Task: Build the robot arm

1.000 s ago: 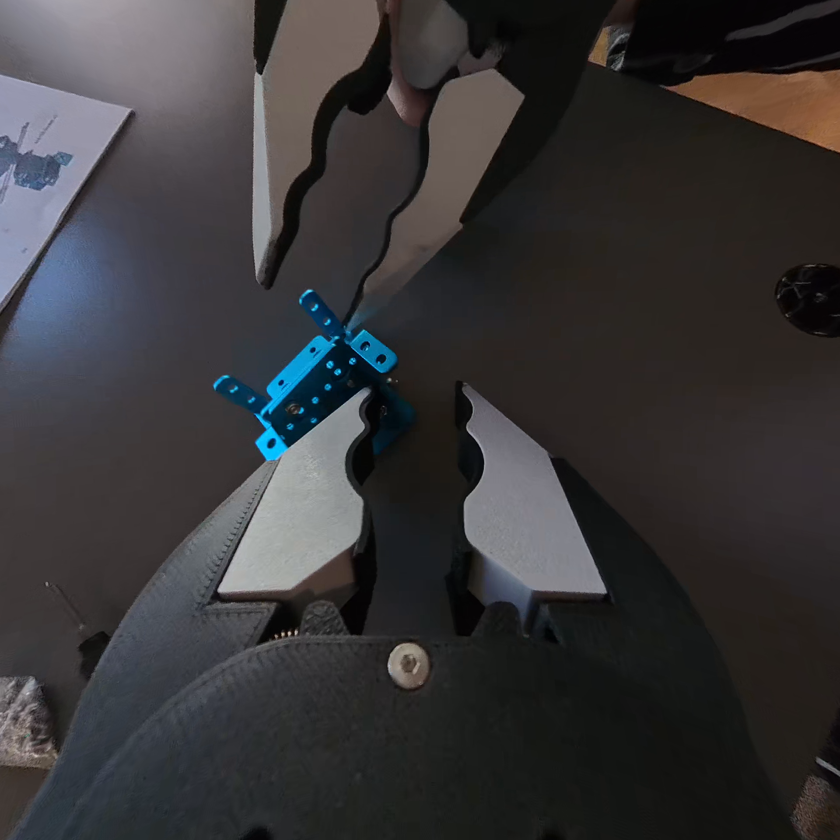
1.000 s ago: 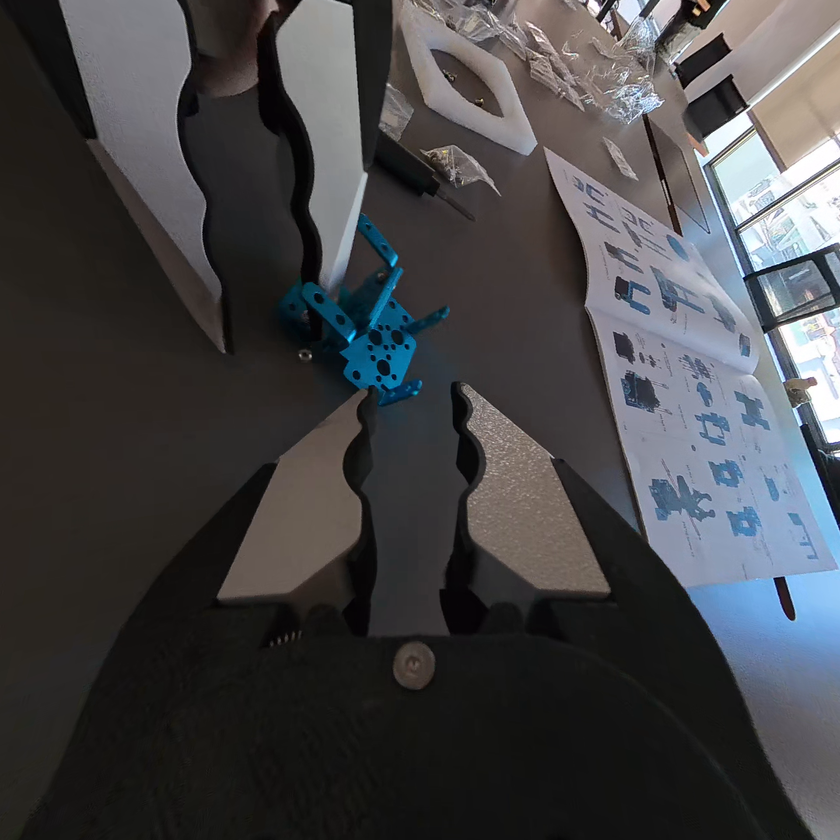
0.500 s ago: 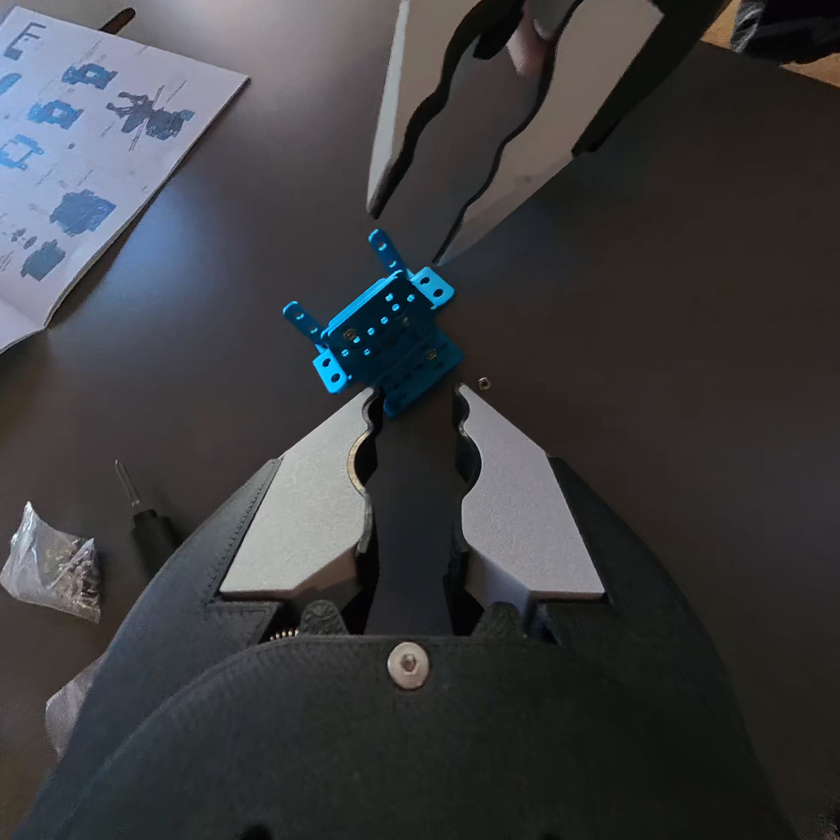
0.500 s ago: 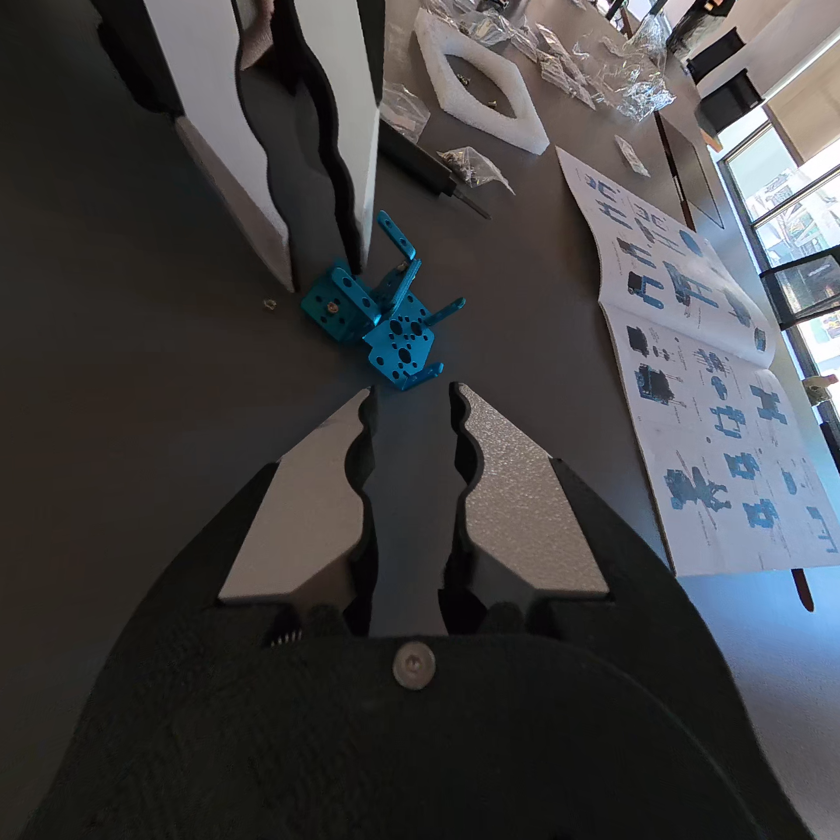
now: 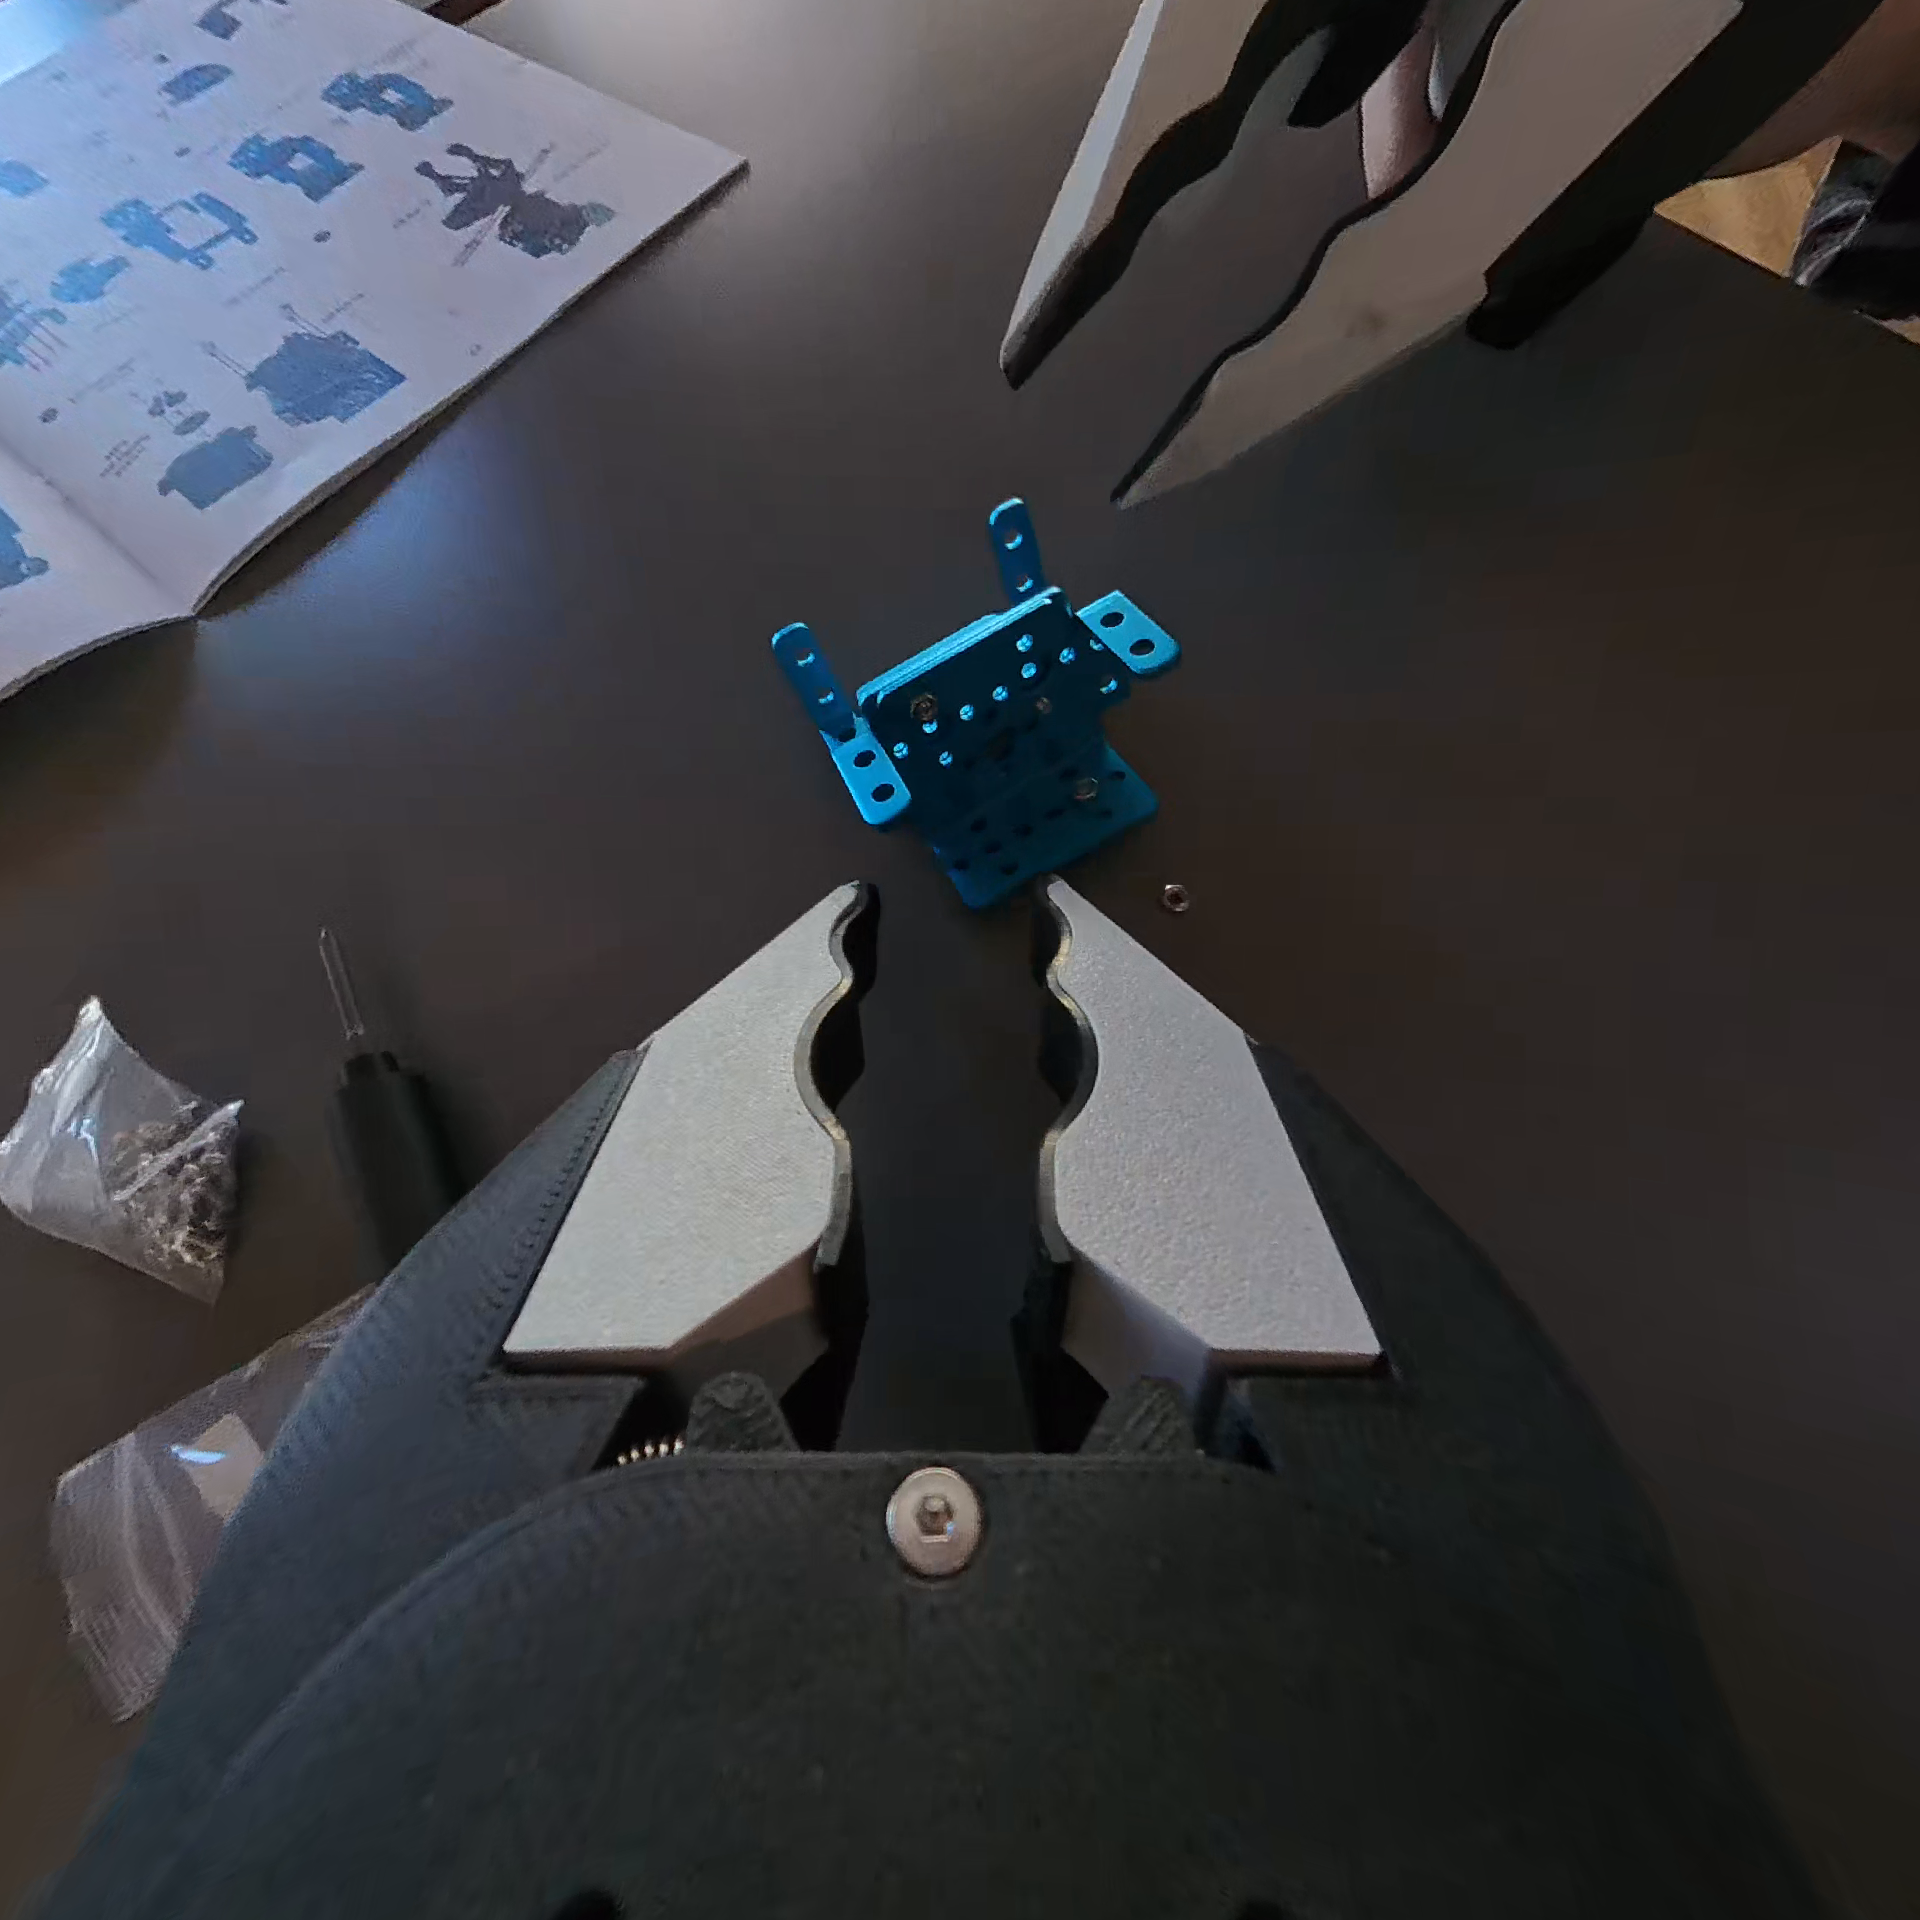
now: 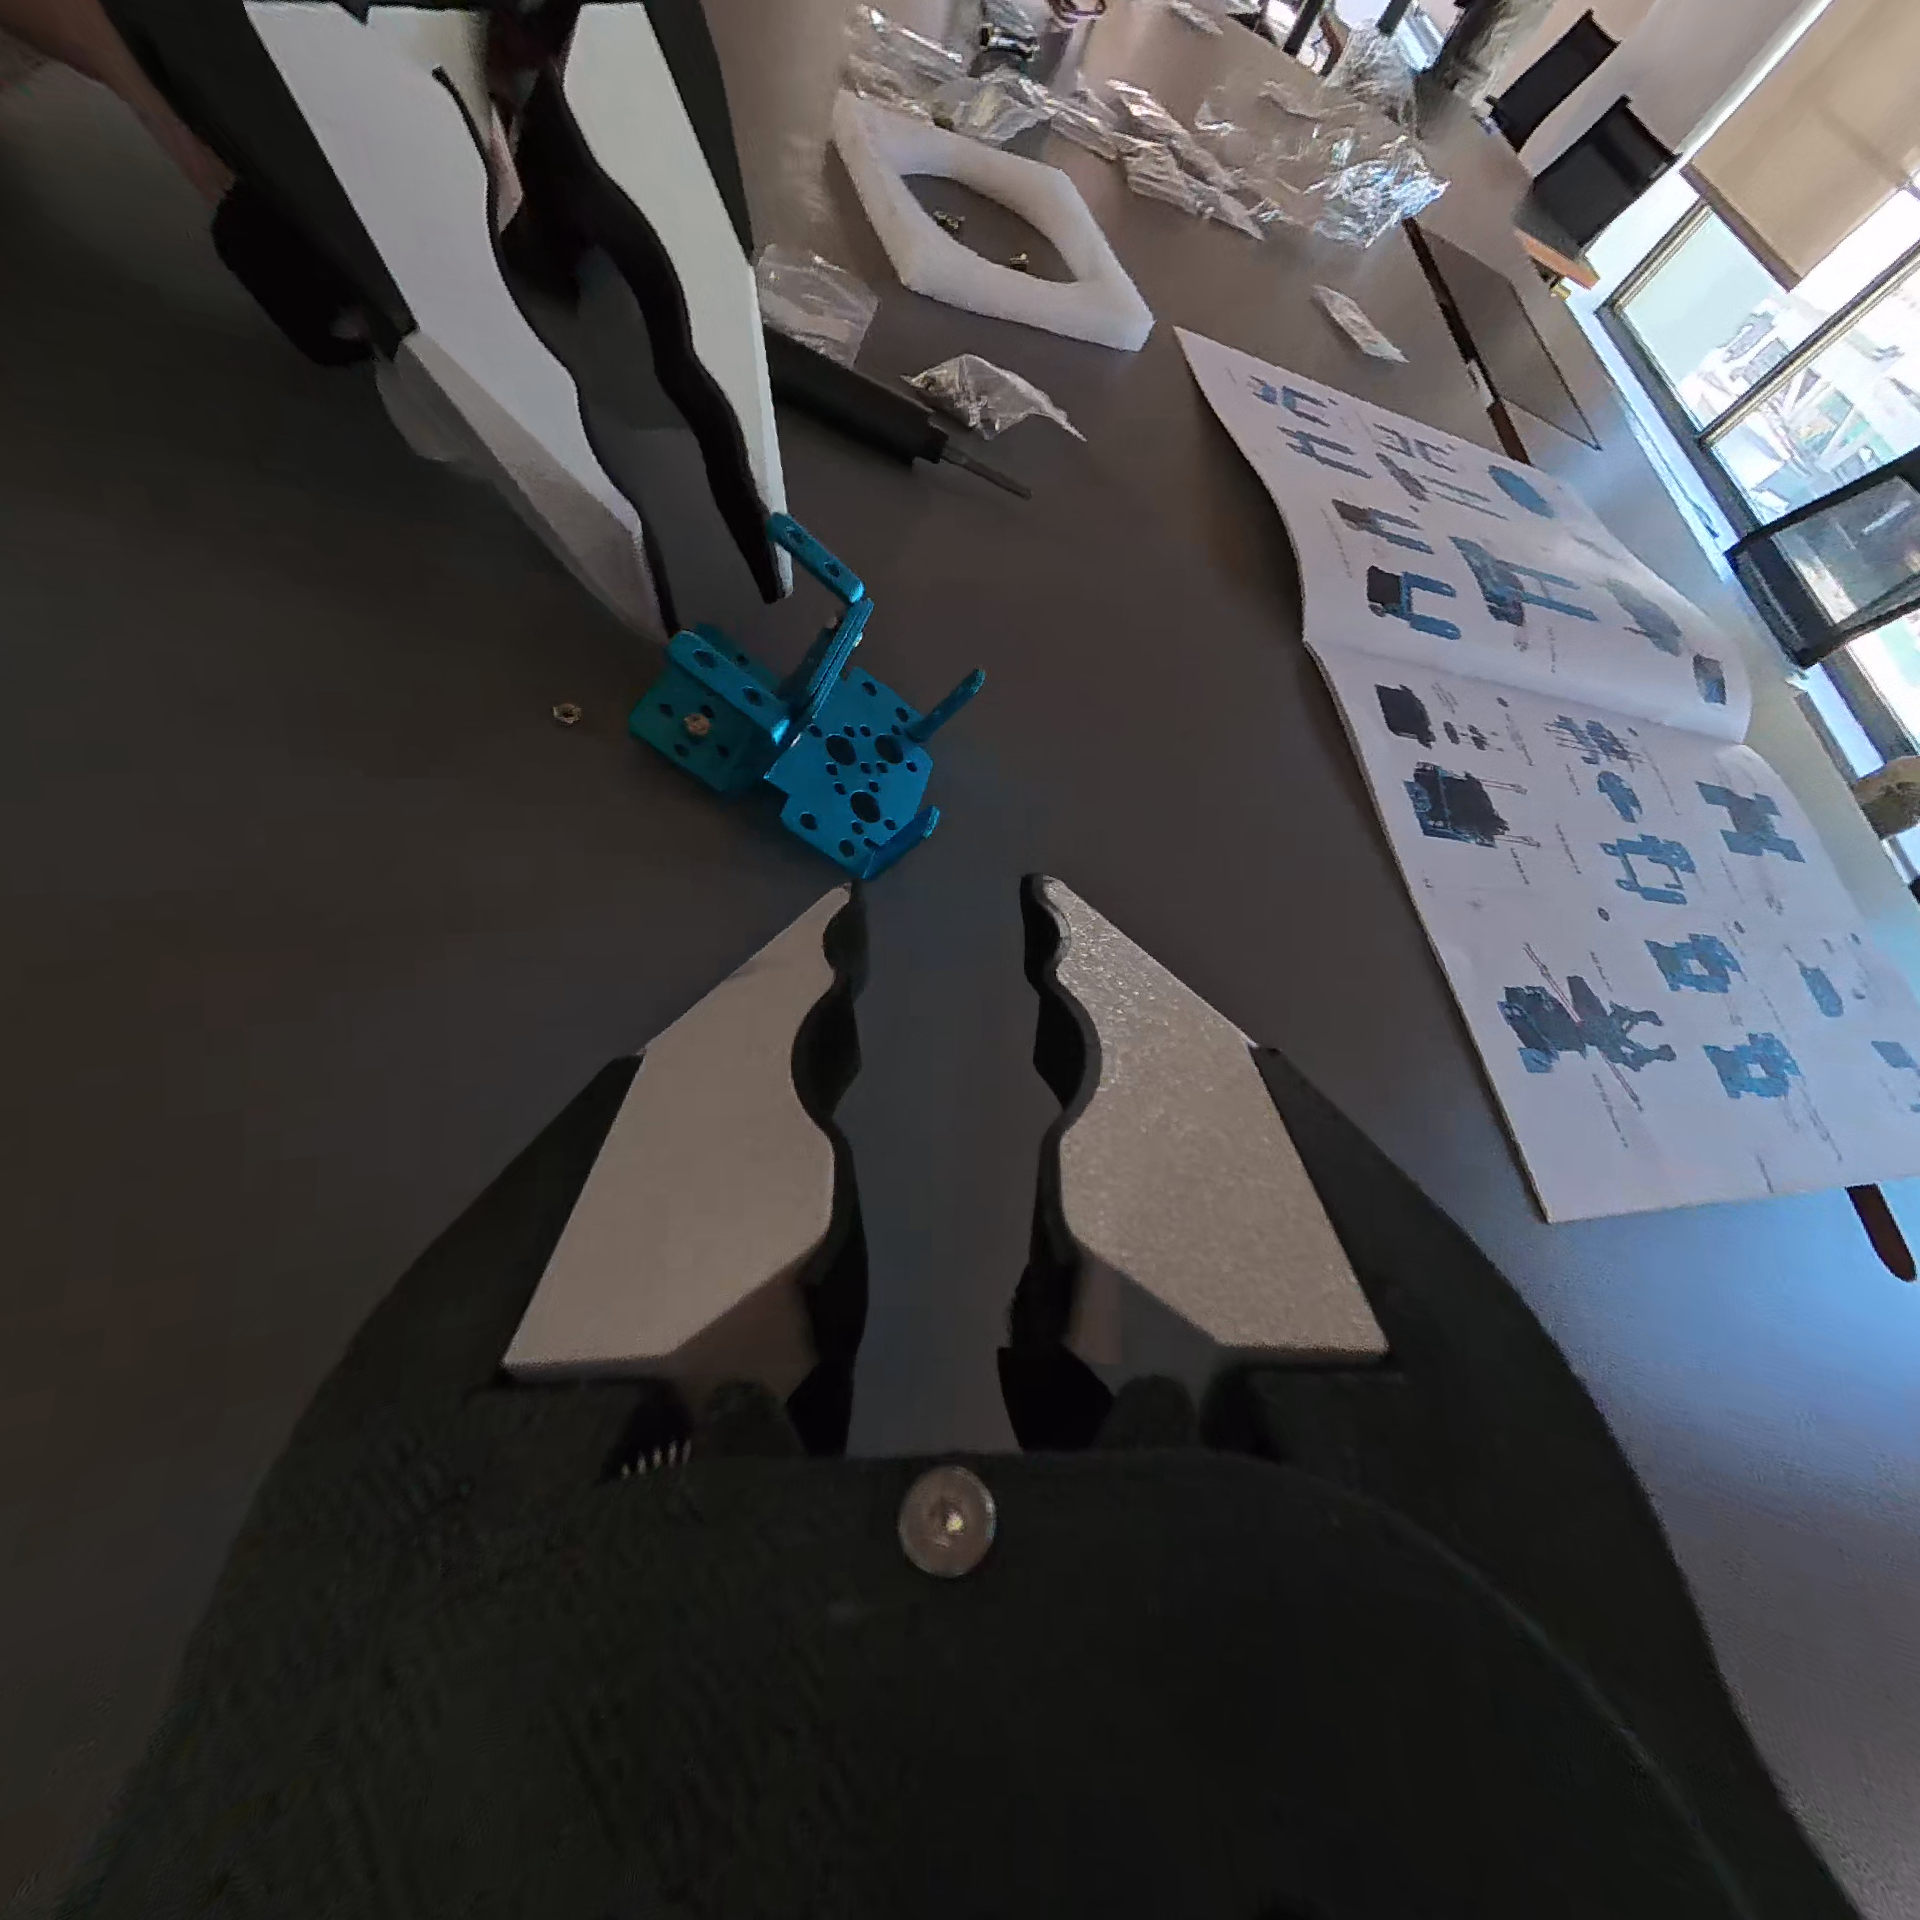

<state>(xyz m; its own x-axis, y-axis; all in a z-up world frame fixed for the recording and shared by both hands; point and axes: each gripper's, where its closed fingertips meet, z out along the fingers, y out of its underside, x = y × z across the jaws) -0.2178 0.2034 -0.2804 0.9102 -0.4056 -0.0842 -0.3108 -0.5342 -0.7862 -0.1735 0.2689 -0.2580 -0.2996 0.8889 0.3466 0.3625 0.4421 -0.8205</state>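
Blue perforated bracket assembly (image 5: 987, 727) sits on the dark table (image 5: 1507, 935) just beyond the left gripper (image 5: 951, 899), whose jaws gape empty, a loose nut (image 5: 1175, 897) beside them. Seen from the right gripper (image 6: 940, 894), likewise parted and empty, it lies just ahead-left, apparently set down between both.

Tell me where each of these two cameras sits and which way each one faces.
Left wrist view: on the left gripper, looking down at the blue bracket assembly; right gripper opposite.
Right wrist view: on the right gripper, facing along the dark table; left gripper opposite.
Shared: the bracket assembly, small nut, open manual.
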